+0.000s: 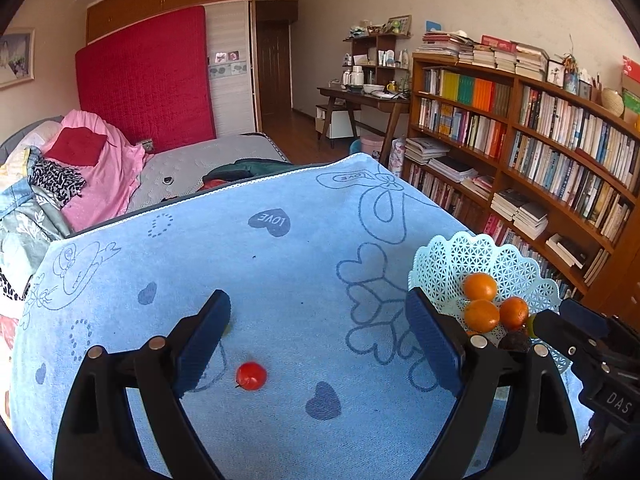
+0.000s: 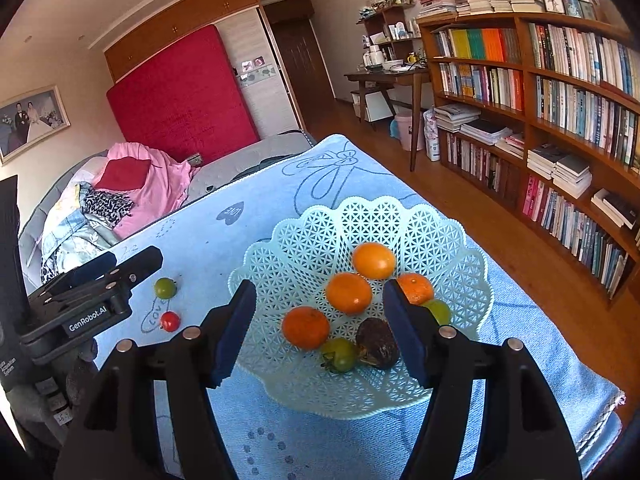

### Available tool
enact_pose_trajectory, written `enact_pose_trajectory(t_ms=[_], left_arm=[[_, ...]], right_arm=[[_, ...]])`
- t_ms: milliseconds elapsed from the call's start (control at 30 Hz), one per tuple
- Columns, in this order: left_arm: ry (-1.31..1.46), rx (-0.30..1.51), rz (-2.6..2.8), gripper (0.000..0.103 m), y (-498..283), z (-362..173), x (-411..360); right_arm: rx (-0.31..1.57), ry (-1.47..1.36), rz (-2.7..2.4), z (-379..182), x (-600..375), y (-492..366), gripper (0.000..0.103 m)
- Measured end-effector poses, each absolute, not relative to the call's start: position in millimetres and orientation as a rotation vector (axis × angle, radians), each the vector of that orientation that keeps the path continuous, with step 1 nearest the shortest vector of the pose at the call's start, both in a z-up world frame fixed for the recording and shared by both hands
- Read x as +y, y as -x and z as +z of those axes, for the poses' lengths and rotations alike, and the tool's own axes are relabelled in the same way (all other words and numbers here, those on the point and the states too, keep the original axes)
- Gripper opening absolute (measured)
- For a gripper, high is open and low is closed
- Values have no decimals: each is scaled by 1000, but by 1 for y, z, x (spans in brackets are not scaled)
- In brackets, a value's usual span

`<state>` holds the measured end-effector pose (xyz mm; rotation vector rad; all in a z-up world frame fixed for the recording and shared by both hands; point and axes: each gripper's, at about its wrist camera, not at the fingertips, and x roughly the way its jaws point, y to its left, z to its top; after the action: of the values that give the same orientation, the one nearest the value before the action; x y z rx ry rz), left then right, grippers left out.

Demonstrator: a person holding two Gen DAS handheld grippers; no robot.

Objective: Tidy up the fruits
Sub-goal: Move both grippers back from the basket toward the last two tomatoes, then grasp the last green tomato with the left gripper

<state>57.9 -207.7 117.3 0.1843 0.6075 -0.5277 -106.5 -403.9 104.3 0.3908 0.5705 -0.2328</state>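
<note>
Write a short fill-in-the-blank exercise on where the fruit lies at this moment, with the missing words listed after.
1. The number of orange fruits lying in the lattice basket is ____.
2. The small red tomato lies on the blue ____, outside the basket.
3. Beside the red tomato, the other loose fruit on the towel is a tomato coloured ____.
4. Nothing is between the fingers of the left gripper, and its jaws stand ____.

Missing words: four; towel; green; open

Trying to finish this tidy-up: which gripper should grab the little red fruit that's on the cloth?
Left. The left gripper is open with the red fruit lying just ahead between its fingers, while the right gripper hangs over the basket.
</note>
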Motion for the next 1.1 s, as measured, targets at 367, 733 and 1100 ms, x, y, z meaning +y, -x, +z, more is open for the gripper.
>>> enact_pose_trajectory(t_ms=[367,733,1100], left_arm=[[-136,712,-416,88,-110,104,-166],[-29,880,-403,88,-162,75,-143],[2,967,-436,70,-187,48,-145]], right_arm=[[602,-342,-127,100,-360,84,68],[622,-233,-46,92,-319,61,68],[679,-192,22,74,-293,26,68]])
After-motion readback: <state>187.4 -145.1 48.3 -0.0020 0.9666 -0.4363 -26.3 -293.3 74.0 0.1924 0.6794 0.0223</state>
